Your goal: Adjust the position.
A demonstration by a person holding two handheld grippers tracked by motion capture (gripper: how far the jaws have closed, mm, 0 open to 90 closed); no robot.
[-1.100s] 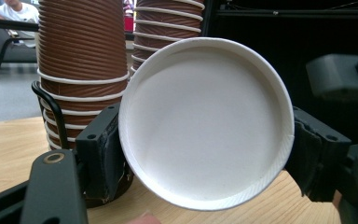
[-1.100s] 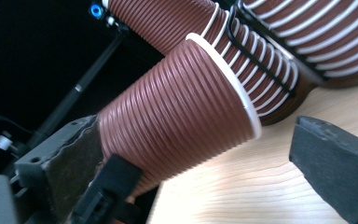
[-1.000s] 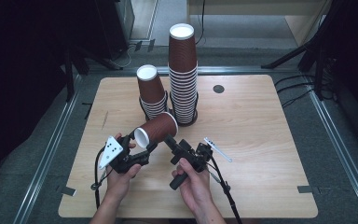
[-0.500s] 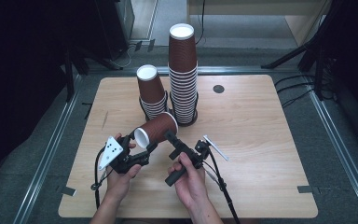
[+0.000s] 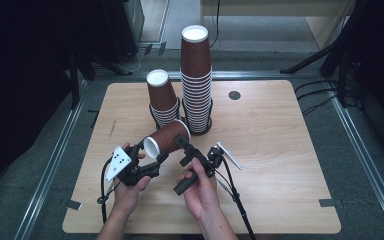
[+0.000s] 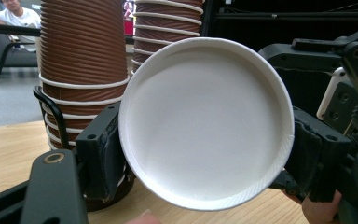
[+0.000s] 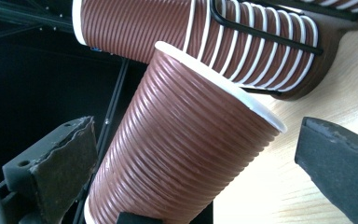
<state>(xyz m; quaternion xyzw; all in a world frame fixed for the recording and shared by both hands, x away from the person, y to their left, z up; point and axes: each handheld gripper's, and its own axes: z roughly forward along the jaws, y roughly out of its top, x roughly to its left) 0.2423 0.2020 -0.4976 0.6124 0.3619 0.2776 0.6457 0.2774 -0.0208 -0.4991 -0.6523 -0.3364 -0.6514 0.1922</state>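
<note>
Wooden table (image 5: 280,165) in a dark room: left gripper (image 5: 152,159) clamps brown cup (image 5: 167,138); right gripper (image 5: 184,145) jaws apart around it.

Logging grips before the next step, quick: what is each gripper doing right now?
Left gripper: shut on the brown cup, held on its side.
Right gripper: open, jaws either side of the cup, not pressing.

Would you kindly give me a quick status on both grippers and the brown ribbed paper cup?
Left gripper shut on brown ribbed paper cup, held on its side above the table. Right gripper open, jaws either side of the cup. Two cup stacks close behind.
</note>
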